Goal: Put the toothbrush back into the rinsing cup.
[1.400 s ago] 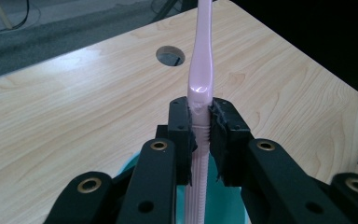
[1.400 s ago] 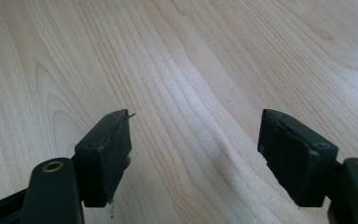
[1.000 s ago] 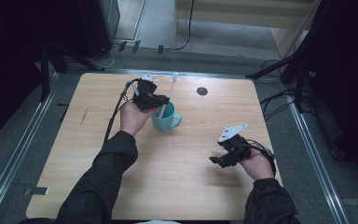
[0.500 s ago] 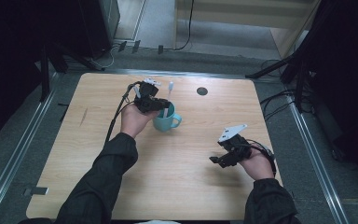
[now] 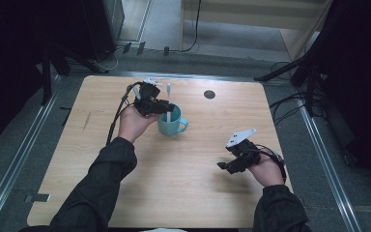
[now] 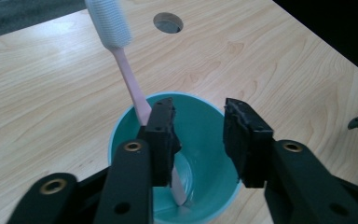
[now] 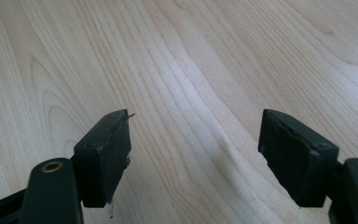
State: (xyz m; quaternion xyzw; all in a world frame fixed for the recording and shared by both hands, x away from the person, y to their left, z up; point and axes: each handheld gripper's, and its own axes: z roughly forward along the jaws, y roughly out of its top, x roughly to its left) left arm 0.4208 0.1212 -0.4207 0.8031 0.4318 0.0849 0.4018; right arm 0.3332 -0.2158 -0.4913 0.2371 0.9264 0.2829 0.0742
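- Left tongs hang over the teal mug, far-left part of the wooden counter in the high view; the person's left hand grips the tool body from below.
- In the left gripper view, the left tongs point down into the mug's mouth. The jaws have just been opening and now stand partly apart, with a clear gap between the pads.
- Toothbrush: pink handle, white bristle head. It stands in the mug, foot on the bottom, leaning on the rim, head tilted up and away towards the far counter edge. The handle runs just beside the outer face of the left-hand jaw, not between the pads. Nothing is clamped.
- High view: the toothbrush rises from the mug, its head clear above the rim. The mug's handle points to the person's right.
- Round dark hole in the counter, beyond and to the right of the mug; also seen in the left gripper view.
- Right tongs sit low over the near-right part of the counter, well apart from the mug, held in the right hand; grey three-cornered plate on top.
- Right gripper view: right tongs spread wide, bare wood grain between the jaws, holding nothing.
- Both forearms are in dark sleeves.
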